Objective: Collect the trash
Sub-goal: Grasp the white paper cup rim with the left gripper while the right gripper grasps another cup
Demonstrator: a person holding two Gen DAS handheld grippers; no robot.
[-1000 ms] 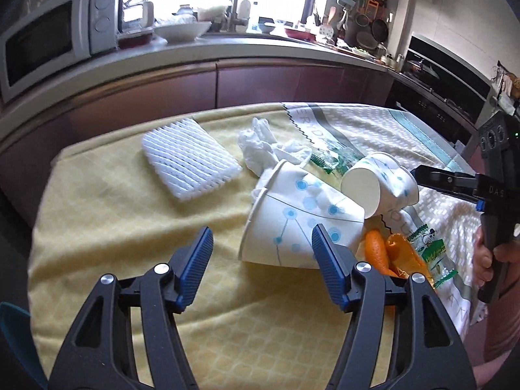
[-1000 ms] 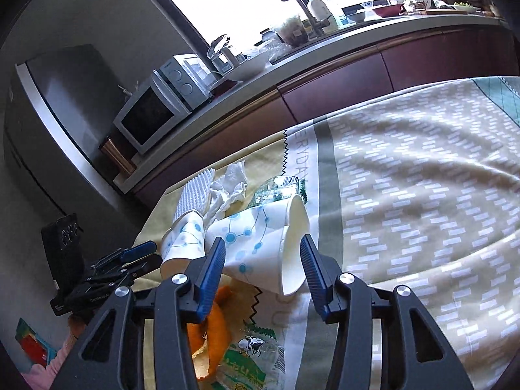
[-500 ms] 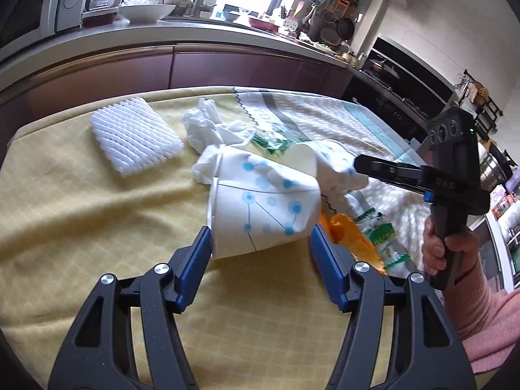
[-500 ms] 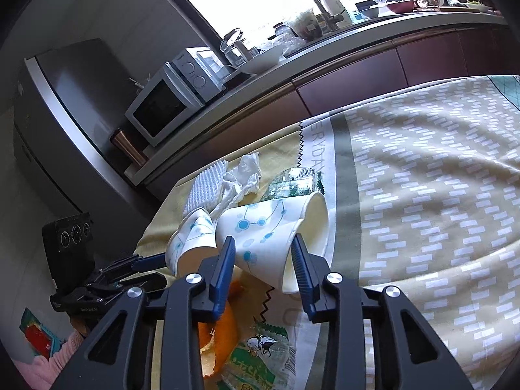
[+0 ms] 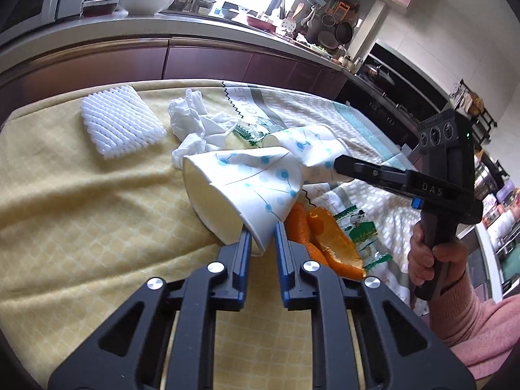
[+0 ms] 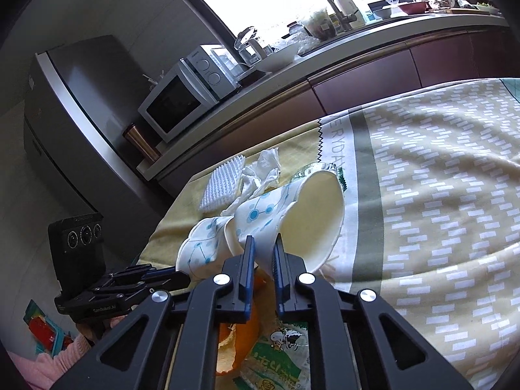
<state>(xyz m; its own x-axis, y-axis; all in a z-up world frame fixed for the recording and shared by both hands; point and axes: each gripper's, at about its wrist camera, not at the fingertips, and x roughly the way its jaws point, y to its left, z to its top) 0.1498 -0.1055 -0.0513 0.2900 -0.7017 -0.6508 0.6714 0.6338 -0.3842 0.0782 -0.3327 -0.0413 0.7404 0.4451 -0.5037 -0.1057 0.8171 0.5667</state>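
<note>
**Left wrist view: both grippers now clamping cups**

Left gripper (image 5: 262, 239) is pinching the rim of the near paper cup (image 5: 247, 191), flattening it; a second ago its jaws were wide apart around that cup. Right gripper (image 6: 262, 253) is likewise squeezing the second paper cup (image 6: 292, 214), having closed from open. Both cups are sitting just beside the orange peel (image 5: 328, 243), with the crumpled tissue (image 5: 195, 120) and foam net (image 5: 120, 125) beyond it. Judgement: both grasps secured, lift-off is next; the other trash is still waiting.

Black gripper frames (image 5: 262, 243) with blue finger pads (image 5: 244, 253) and silver screws were noted. A pink sleeve (image 5: 481, 328) was seen behind the right hand (image 5: 432, 260).
</note>
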